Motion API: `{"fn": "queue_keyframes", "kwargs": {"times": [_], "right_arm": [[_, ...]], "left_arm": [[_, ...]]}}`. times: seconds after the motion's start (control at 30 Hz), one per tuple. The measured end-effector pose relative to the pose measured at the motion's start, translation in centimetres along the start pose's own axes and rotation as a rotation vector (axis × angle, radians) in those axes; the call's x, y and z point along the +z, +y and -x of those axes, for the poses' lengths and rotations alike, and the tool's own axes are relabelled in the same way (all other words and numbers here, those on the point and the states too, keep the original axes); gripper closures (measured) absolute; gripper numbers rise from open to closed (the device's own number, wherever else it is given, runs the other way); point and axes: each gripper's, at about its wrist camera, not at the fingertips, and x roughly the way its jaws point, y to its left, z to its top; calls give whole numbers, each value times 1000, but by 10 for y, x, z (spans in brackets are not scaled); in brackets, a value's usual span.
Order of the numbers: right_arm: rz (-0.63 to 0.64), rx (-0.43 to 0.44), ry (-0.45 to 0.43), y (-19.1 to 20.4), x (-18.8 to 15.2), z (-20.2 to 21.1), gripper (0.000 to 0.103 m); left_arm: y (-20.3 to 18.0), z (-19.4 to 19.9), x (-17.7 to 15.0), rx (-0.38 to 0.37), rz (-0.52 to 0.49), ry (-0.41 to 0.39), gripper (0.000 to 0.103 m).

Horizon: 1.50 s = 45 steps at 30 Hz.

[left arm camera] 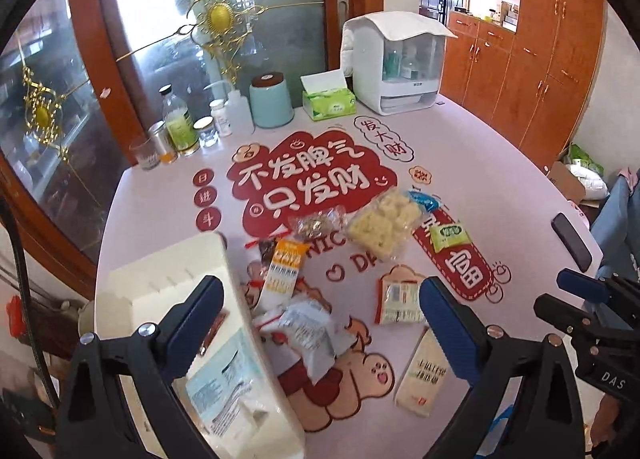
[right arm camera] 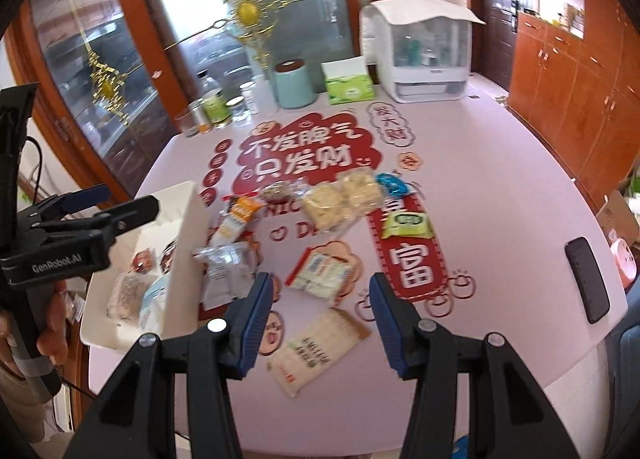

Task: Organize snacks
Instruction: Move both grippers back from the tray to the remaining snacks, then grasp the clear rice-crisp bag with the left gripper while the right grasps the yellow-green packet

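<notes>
We hold both grippers above the near edge of a pink table, and neither carries anything. The left gripper has its jaws wide apart over the right wall of a white tray at the table's left side. The right gripper also has its jaws apart, poised above a cream packet that lies flat near the front edge.

The tray already holds several snacks: a pale blue-printed pack against its right wall and, in the right wrist view, a few small wrapped pieces (one reddish, one whitish) further in.

The rest lie loose on the table just right of the tray. An orange stick pack leans by the tray wall, with a silvery pouch just in front of it. A clear bag of yellow crackers sits near the middle, a small green sachet to its right, and a white-green pack in front of the crackers.

A tissue box stands at the far side, well apart from the snacks, and a black phone lies at the right edge.
</notes>
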Motion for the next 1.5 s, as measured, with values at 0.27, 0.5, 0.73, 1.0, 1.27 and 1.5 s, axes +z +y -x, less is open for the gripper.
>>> {"fn": "queue_keyframes", "kwargs": {"times": [0.27,0.5,0.73,1.0,1.27,1.5], "right_arm": [[-27,-32,0,-50,15,-10,52],[-12,-49,19,-80,31,-37,49],[-2,-66,53,-107,49,-85,37],[12,-58,154,-120,58,-168,35],[2,-73,246,-123,56,-236,35],[-11,-63,280,-121,53,-256,35]], "left_arm": [[-25,-32,25,-30,30,47,5],[-41,-77,37,-16,102,117,5],[-52,-141,44,45,154,184,5],[-53,-222,48,85,285,293,5],[-48,-276,46,90,412,373,5],[-47,-300,40,116,474,403,5]]}}
